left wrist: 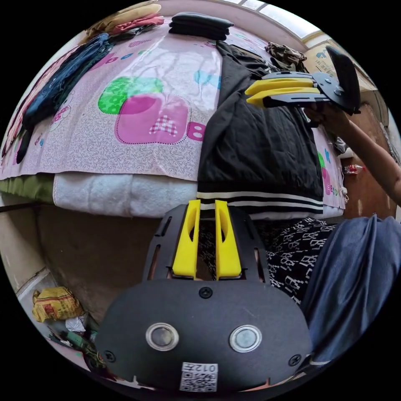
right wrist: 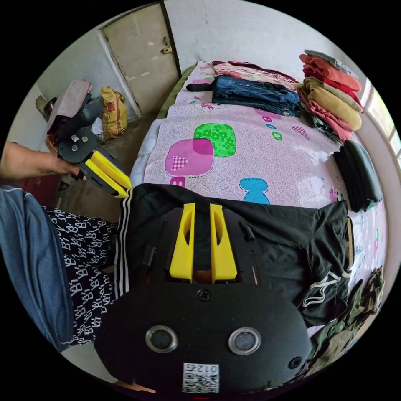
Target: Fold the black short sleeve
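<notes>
Black short-sleeve shirt with white-striped hem lies spread on the pink patterned bed sheet, apparently awaiting its first fold; left gripper, jaws narrow and empty, sits at the hem at 6 o'clock, right gripper hovers similarly narrow above, so next each must open and pinch an edge.

Two tongs are in view, the left tongs and the right tongs, each with two yellow jaws. One black short sleeve lies spread at the bed's near edge. Toward the far edge sit three groups of clothes: one stack of black folded pieces, one pile of pink, tan and orange garments, and one pile of jeans. One camouflage garment lies beside the black short sleeve. One yellow sack stands on the floor.
</notes>
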A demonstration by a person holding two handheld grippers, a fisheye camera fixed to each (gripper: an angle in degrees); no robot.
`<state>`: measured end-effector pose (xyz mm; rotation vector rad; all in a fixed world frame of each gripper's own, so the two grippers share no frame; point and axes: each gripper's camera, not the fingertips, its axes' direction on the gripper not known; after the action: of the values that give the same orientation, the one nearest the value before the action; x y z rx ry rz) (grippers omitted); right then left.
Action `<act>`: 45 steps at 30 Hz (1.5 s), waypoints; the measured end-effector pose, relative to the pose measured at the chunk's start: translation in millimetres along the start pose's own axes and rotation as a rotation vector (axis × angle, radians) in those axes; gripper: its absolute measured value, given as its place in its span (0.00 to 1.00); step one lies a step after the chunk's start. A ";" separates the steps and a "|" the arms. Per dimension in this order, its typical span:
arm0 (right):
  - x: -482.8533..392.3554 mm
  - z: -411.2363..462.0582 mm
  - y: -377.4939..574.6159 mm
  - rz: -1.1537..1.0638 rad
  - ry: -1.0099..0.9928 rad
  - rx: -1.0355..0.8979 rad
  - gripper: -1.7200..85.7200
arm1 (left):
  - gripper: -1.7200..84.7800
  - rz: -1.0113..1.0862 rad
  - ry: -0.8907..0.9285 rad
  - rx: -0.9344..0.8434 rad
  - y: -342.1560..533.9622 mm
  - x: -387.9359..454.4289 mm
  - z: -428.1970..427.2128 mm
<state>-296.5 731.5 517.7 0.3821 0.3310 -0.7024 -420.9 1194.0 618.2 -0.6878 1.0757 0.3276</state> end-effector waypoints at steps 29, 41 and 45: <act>-19.1 -43.4 -52.0 -0.236 -0.003 -0.113 0.02 | 0.02 -0.045 -0.042 0.050 38.9 -14.7 51.5; 2.9 -96.5 52.9 -0.159 -0.037 -0.120 0.03 | 0.02 0.362 0.175 -0.029 26.3 52.4 67.8; 10.5 -79.7 89.7 -0.127 -0.029 -0.278 0.05 | 0.02 0.416 0.206 -0.185 9.7 61.8 122.3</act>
<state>-241.3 823.8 463.6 0.0874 0.4222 -0.7737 -313.5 1276.8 596.1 -0.6679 1.3982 0.7333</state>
